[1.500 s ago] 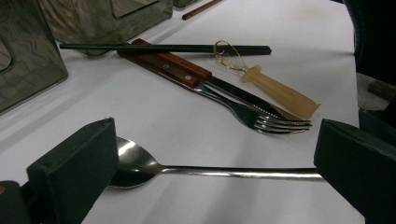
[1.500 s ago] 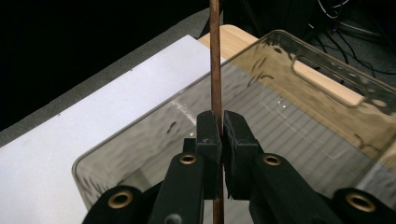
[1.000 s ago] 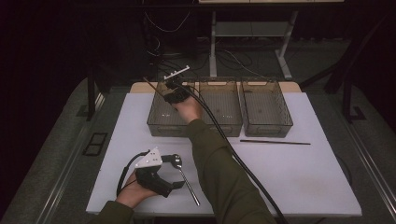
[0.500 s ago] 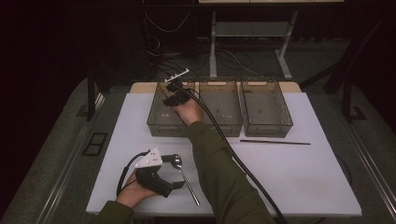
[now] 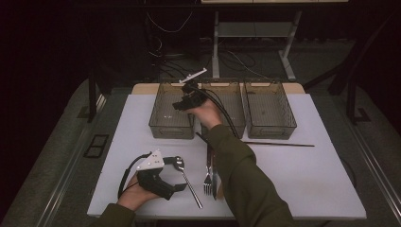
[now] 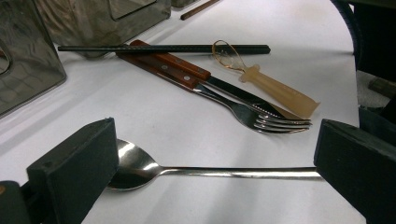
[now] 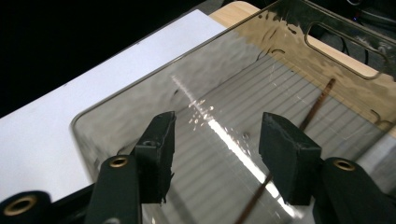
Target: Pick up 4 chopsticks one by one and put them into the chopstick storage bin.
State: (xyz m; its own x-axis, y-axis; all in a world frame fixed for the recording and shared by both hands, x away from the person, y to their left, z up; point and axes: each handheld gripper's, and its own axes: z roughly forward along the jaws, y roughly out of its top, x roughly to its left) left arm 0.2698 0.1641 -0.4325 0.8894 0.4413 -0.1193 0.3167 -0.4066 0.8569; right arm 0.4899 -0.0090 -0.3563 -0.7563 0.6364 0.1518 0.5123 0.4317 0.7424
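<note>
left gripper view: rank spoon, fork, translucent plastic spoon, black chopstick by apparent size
1. spoon: nearest the camera, looms largest.
2. black chopstick: long but thin.
3. fork and translucent plastic spoon: look alike, so unranked; the fork's wooden handle is partly overlapped.
Nearness inflates the spoon.

The surface (image 5: 302,179) is white. The three bins (image 5: 172,113) are smoky clear plastic with ribbed floors. The spoon (image 6: 196,172) is silver, the knife handle (image 6: 168,65) reddish brown, the chopstick (image 6: 163,48) black.
</note>
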